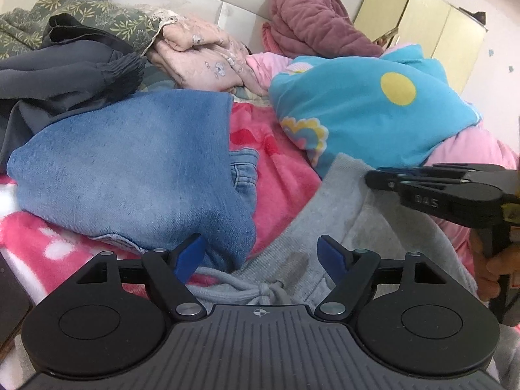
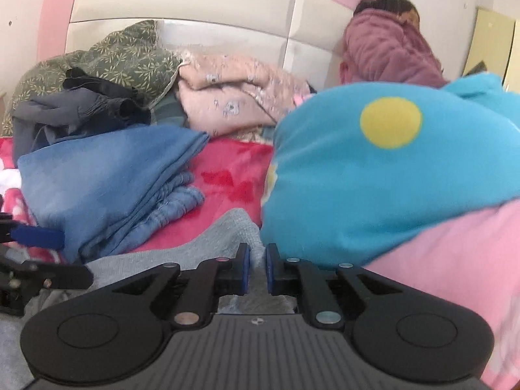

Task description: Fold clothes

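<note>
**Grey sweatpants under both grippers**

Pink fleece bedding [image 1: 279, 175] covers the surface, with a padded headboard [image 2: 182, 6] behind. On it lie the grey sweatpants [image 1: 351, 214], their drawstring waistband directly under the left gripper [image 1: 261, 255], whose jaws stand wide apart above the cloth. The right gripper [image 2: 257, 268] has its jaws nearly together, pinching a fold of the grey fabric. Left of both grippers sit folded blue jeans [image 1: 130, 165]; ahead to the right bulges a turquoise blanket [image 2: 373, 175].

Your right gripper [image 2: 257, 271] is pinching a fold of the grey garment [image 2: 227, 230], jaws nearly together. Folded blue jeans [image 2: 107, 175] are lying left; a turquoise blanket [image 2: 373, 178] is bulging right.
</note>
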{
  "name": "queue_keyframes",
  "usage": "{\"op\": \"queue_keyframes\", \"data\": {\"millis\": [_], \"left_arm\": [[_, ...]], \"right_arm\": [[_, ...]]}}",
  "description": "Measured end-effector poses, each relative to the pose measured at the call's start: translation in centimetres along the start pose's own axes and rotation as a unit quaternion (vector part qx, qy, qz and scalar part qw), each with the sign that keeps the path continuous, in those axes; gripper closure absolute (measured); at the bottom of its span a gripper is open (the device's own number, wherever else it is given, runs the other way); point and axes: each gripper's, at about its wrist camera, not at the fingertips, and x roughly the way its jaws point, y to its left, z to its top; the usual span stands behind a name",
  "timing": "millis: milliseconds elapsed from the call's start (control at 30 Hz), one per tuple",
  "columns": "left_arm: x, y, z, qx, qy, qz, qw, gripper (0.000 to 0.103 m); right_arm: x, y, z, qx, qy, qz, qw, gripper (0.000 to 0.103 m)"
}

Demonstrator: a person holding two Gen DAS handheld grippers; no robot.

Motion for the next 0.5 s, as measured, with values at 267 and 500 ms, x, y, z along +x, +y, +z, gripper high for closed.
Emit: {"op": "queue_keyframes", "data": {"millis": [267, 500], "left_arm": [[0.1, -0.4, -0.2, 0.016, -0.002, 0.008, 0.9998, 0.026], [-0.7, -0.3, -0.2, -0.001, -0.020, 0.008, 0.9998, 0.024]], "right_arm": [[5.2, 0.8, -2.7, -0.004, 0.038, -0.040, 0.998, 0.090], [1.9, -0.6, -1.6, 0.045, 0.036, -0.075, 0.995, 0.060]]}}
